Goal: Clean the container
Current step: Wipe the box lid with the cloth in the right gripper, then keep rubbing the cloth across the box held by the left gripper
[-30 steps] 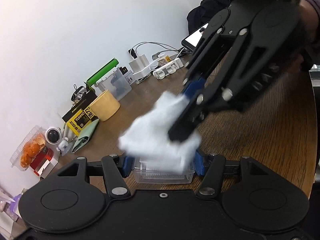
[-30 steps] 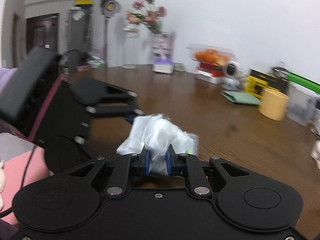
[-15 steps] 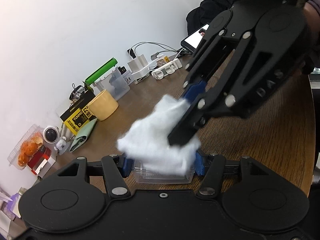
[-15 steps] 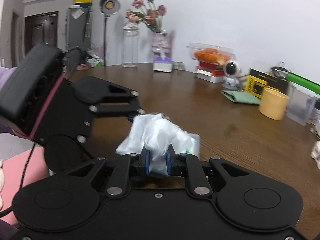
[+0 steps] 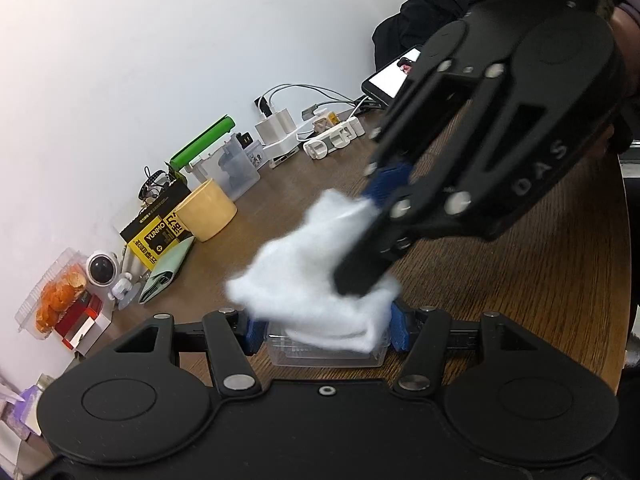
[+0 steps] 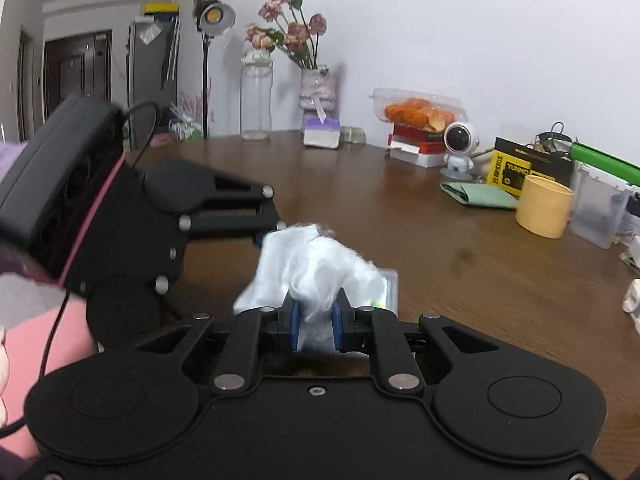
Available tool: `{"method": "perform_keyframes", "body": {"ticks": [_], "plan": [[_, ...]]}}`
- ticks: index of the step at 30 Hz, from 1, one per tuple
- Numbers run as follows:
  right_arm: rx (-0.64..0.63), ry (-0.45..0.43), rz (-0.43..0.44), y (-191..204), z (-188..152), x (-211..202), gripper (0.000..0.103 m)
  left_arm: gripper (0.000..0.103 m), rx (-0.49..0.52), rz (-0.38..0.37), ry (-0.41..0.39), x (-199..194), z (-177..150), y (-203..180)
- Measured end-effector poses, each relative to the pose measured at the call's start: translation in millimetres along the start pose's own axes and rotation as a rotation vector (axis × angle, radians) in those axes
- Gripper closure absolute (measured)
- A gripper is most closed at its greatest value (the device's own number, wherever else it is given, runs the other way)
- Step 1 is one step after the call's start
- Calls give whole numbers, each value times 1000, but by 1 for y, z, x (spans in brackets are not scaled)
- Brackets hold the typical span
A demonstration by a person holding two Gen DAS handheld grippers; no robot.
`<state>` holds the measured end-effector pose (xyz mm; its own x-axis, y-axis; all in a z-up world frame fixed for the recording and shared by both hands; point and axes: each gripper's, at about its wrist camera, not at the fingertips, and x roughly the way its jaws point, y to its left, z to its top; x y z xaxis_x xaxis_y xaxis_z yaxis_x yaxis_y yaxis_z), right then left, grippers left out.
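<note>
While the jaws of the left gripper (image 5: 326, 334) are being kept clamped on the two ends of a small clear plastic container (image 5: 326, 354), a crumpled white tissue (image 6: 316, 276) is being pinched between the closed jaws of the right gripper (image 6: 316, 326) and pressed down onto the container's top. The container is being held low over the brown wooden counter (image 5: 520, 280), close in front of the left camera; whether it is resting on the wood cannot be told. The wiping step appears to be in hand. The next move probably calls for the tissue to be dragged across the remaining surfaces while the container is being held steady. Along the wall, a yellow cup (image 5: 208, 210) is standing well apart.
</note>
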<state>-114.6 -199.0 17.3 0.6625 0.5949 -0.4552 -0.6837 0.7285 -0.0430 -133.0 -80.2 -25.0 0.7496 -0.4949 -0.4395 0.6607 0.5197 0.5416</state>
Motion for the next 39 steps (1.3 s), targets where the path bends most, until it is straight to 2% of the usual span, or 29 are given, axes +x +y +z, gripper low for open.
{"method": "perform_keyframes", "body": {"ticks": [5, 8, 13, 16, 21, 24, 29, 32, 37, 39], "plan": [[71, 22, -126, -31, -7, 0, 86, 46, 3, 2, 0, -1, 0, -2], [82, -4, -108, -29, -1, 5, 86, 46, 1, 3, 1, 0, 0, -1], [22, -14, 17, -2, 1, 5, 86, 46, -4, 0, 2, 1, 0, 0], [25, 6, 11, -3, -6, -2, 86, 46, -8, -2, 2, 2, 1, 4], [65, 31, -100, -24, -10, -2, 86, 46, -11, -5, 2, 4, 1, 9], [75, 24, -111, -27, -2, 4, 86, 46, -9, -3, 2, 5, 1, 10], [18, -2, 22, -3, 7, 9, 86, 46, -13, -6, 3, 6, 1, 11], [-1, 13, 52, 3, 1, 3, 86, 46, -9, -4, 2, 7, 1, 11], [69, 39, -72, -26, -4, 0, 86, 46, -2, 1, 1, 6, 0, 5], [85, 28, -91, -34, 0, 3, 86, 46, 0, 2, 1, 6, 0, 3]]}}
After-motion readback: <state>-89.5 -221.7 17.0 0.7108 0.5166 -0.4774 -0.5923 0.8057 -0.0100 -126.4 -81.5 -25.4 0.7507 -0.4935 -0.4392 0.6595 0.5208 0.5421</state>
